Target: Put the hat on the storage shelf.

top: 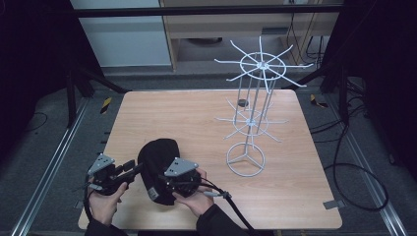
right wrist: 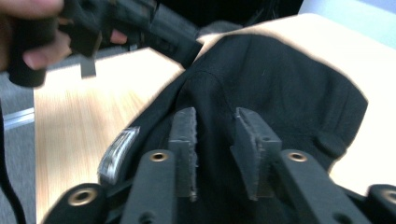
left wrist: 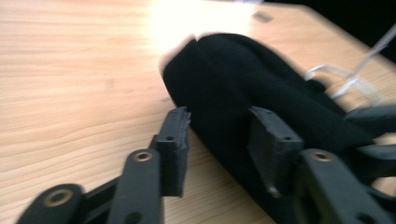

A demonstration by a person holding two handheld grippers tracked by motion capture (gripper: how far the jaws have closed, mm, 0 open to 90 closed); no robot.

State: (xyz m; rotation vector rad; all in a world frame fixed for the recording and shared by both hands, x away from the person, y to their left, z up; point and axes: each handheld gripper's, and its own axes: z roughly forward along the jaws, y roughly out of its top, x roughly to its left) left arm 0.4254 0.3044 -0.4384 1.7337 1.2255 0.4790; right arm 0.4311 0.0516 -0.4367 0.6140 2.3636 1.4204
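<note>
A black cap [top: 158, 152] lies on the wooden table [top: 196, 113] near its front edge. My left gripper [top: 135, 169] is at the cap's left side. In the left gripper view the left gripper [left wrist: 219, 126] stands open, with the cap's [left wrist: 243, 88] edge running between its jaws. My right gripper [top: 160, 185] rests on the near part of the cap. In the right gripper view the right gripper's [right wrist: 215, 122] jaws are close together, with a raised fold of the cap [right wrist: 289, 88] pinched between them. A silvery label [right wrist: 116, 150] shows on the cap's rim.
A white wire display rack [top: 252, 120] with radiating hooks stands right of centre on a ring base [top: 245, 160]. A small dark object [top: 242, 103] sits behind it. Dark frame posts and cables surround the table.
</note>
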